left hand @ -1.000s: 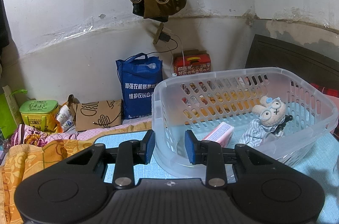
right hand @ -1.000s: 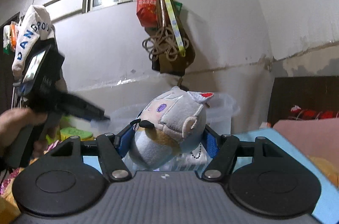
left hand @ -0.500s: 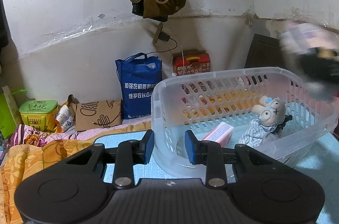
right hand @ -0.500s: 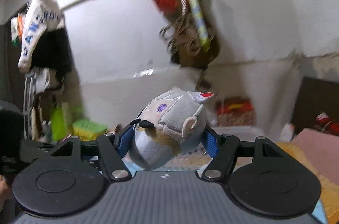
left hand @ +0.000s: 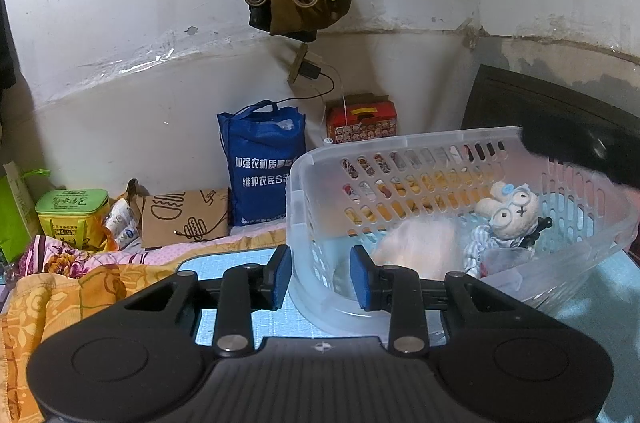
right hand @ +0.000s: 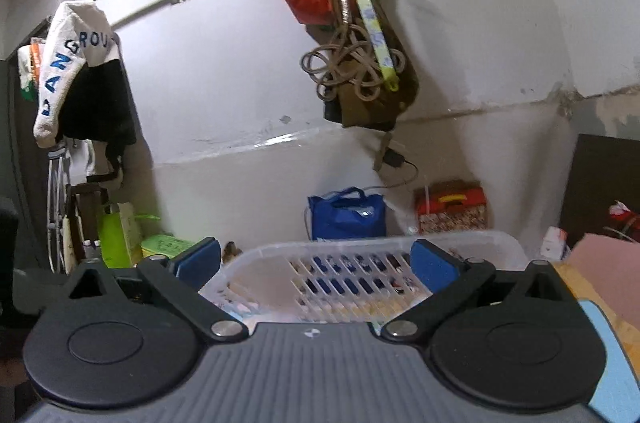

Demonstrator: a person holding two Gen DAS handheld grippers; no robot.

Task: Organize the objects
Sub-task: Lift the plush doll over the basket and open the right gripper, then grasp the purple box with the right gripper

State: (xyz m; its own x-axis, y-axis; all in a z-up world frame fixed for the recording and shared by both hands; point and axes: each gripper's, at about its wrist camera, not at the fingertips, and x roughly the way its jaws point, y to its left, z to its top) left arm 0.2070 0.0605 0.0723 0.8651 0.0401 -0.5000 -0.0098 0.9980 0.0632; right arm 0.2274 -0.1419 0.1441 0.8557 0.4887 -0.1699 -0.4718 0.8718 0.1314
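Observation:
A clear plastic basket [left hand: 400, 147] stands on a light blue mat [left hand: 236, 259]. My left gripper [left hand: 320, 277] is shut on the basket's near left corner wall, one blue pad outside it and one inside. A bunny plush [left hand: 510, 217] lies in the basket. Beside it a pale blurred plush doll [left hand: 416, 247] is dropping onto the floor of the basket. My right gripper [right hand: 316, 259] hovers above the basket [right hand: 340, 245], its jaws opening wide with nothing between them. In the left wrist view it shows as a dark blur [left hand: 580, 151] over the far right rim.
Against the wall stand a blue tote bag [left hand: 264, 163], a red box [left hand: 362, 123], a brown paper bag [left hand: 184, 219] and a green tin [left hand: 72, 207]. An orange floral blanket [left hand: 60, 295] lies at the left. A dark headboard [left hand: 560, 103] rises behind the basket.
My right gripper swung over the basket, opened its jaws and let go of the plush doll, which now falls blurred into the basket and covers the pink box. The left gripper has stayed put.

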